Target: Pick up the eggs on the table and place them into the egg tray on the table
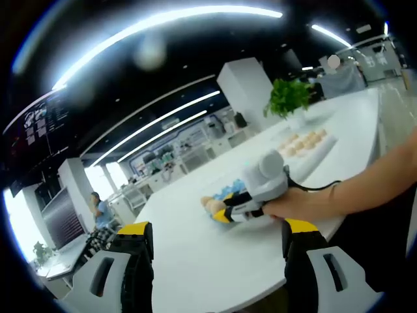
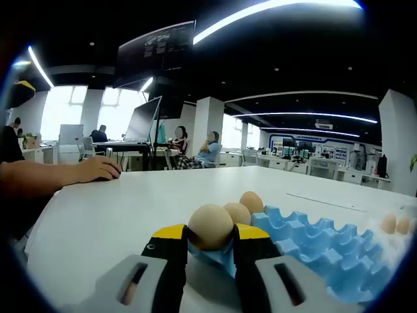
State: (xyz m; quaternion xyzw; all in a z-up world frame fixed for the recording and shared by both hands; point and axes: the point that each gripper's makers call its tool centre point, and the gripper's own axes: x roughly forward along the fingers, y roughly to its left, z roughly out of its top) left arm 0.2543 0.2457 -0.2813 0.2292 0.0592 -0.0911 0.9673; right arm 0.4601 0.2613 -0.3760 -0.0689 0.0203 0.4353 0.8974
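In the right gripper view my right gripper (image 2: pixel 210 240) is shut on a tan egg (image 2: pixel 210 226), held at the near end of the blue egg tray (image 2: pixel 319 244). Two more eggs (image 2: pixel 245 207) sit in the tray's cups just behind it. The left gripper view shows the same gripper (image 1: pixel 225 212) in a person's hand, with the egg (image 1: pixel 213 206) at the tray (image 1: pixel 228 191). My left gripper (image 1: pixel 218 238) is open with nothing between its jaws, held back from the table's near edge.
Several loose eggs (image 1: pixel 303 143) lie farther along the white table (image 1: pixel 195 261), near a potted plant (image 1: pixel 290 99); they appear as eggs (image 2: pixel 395 223) right of the tray. A person's hand (image 2: pixel 98 168) rests on the table at left. Seated people and desks are beyond.
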